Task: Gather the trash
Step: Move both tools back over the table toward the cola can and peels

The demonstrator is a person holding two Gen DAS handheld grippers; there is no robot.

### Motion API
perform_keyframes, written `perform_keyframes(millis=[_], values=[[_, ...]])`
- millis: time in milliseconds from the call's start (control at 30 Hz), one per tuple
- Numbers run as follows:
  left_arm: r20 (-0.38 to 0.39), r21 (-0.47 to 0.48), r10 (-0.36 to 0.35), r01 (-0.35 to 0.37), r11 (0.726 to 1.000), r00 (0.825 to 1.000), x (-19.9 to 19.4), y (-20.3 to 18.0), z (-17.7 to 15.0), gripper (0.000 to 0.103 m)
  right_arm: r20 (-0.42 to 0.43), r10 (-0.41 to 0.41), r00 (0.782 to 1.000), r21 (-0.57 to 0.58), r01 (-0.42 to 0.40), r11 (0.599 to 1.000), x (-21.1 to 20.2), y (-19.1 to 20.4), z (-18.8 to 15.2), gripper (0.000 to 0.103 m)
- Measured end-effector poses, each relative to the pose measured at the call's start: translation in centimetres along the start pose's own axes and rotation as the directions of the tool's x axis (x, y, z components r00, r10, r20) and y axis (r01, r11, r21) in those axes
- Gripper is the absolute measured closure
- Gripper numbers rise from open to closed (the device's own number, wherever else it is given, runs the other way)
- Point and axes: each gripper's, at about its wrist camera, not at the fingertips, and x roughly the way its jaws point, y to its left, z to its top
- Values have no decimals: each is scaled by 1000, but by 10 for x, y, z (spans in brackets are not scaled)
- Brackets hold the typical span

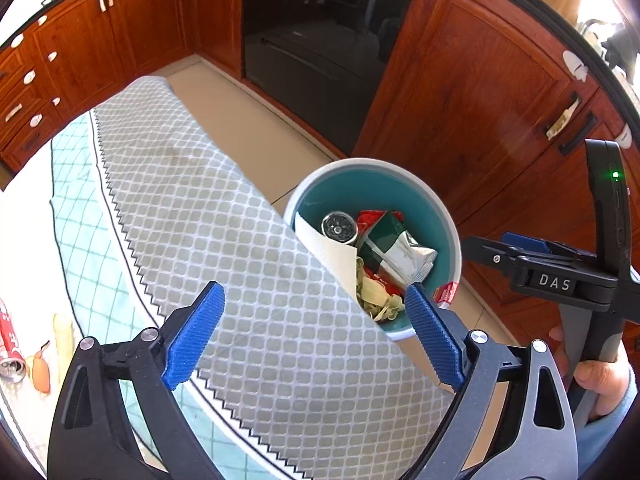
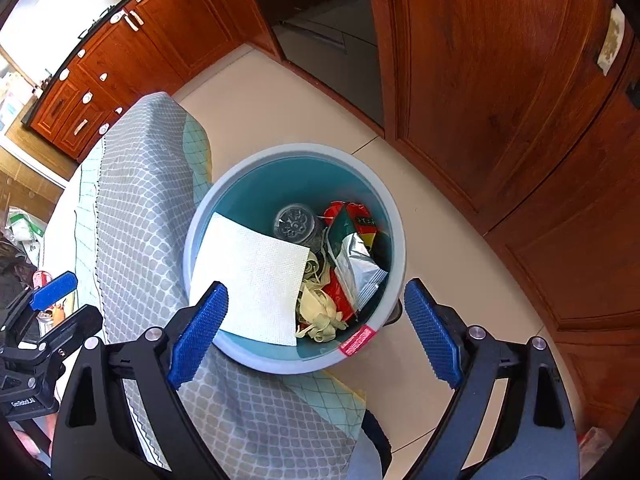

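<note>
Around me stand red-brown wooden kitchen cabinets (image 1: 472, 80) with a dark glass oven door (image 1: 320, 52) set between them, and pale beige floor tiles (image 2: 432, 216) run below.

Nearest me is the table, draped in a grey cloth printed with rounded squares (image 1: 224, 208) over a pale green checked cloth (image 1: 72, 216). Its edge falls away just beside the round bin with grey rim and teal inside (image 2: 384, 216), which stands on the floor against the hanging cloth; in my left view the cloth's edge hides part of the bin's near side.

Inside the bin, a white paper towel sheet (image 2: 256, 276) lies flat against the wall nearest the table. Beside it are a crumpled red, green and silver foil wrapper (image 2: 356, 256), a heap of pale yellow peel strips (image 2: 320, 312), and a grey can seen end-on (image 2: 296, 220) near the far wall. A small red label (image 2: 356, 342) sits on the near rim.

Open floor lies between the bin and the cabinets.

My right gripper (image 2: 316, 332) hangs over the bin, blue pads spread wide, nothing between them. My left gripper (image 1: 314, 336) hangs over the table's edge, equally wide and empty.

Still on the table at far left: a crushed red drink can (image 1: 10, 348) and a small orange peel piece (image 1: 40, 372).
</note>
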Motion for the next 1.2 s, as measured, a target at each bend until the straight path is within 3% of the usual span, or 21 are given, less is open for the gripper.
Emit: perform_keyframes(millis=[267,467,767,1200], values=[[22,-79,26,-24,997,999,-33,41,-27,8,20,8,1000,-77,-6,997,-22,45,-11,13],[29,-156,87,-82,984,996,-53,86,-56,7,2,25,1000,-154,-25,988,-25,89,-22,13],[32,-323,144,-126,938,989,-87,167,-102,7,-67,70,995,-287,-87,954,-7,168,-43,13],[-10,-436,218,-201,877,976,-85,257,-151,7,-150,79,985,-363,-130,923,24,243,-66,13]])
